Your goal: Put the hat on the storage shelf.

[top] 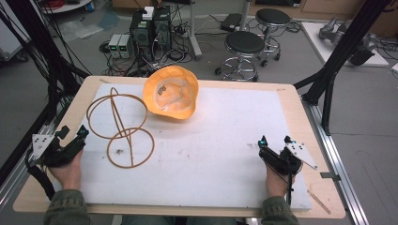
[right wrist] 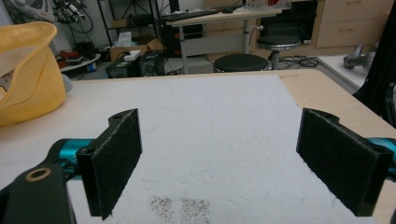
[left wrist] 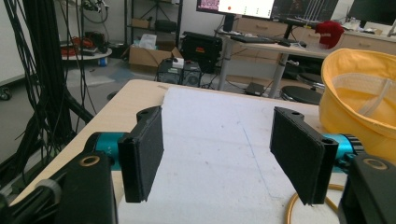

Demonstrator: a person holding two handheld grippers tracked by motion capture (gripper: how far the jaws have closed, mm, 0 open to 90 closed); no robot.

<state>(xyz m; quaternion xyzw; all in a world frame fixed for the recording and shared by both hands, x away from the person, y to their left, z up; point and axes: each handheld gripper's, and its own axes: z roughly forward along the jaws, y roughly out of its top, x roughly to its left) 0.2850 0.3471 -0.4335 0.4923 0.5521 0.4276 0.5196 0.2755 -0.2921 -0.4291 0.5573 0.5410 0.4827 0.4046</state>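
Currently both grippers rest near my edge of the table (top: 291, 101), on the white mat (top: 220, 140). Left gripper (top: 72, 136): jaws wide, nothing between them. Right gripper (top: 274, 140): jaws wide as well, bare mat between the pads.

Work items: yellow hat (top: 171, 96) at the far middle of the mat, lying crown down, opening up. Wire stand (top: 121, 126) just left of it, near the left gripper, lying on its side with two rings joined by a curved rod; I cannot tell whether it touches the hat.

Risks, as I judge them: the stand is thin and springy, so a pinch on one ring could make it roll or swing and knock the hat. The hat is soft; gripping the brim alone could fold it or drag it across the mat.

Containers: the hat sits open like a bowl. Inside, a pale band or strap and a small dark mark or label; otherwise empty as far as I can tell.
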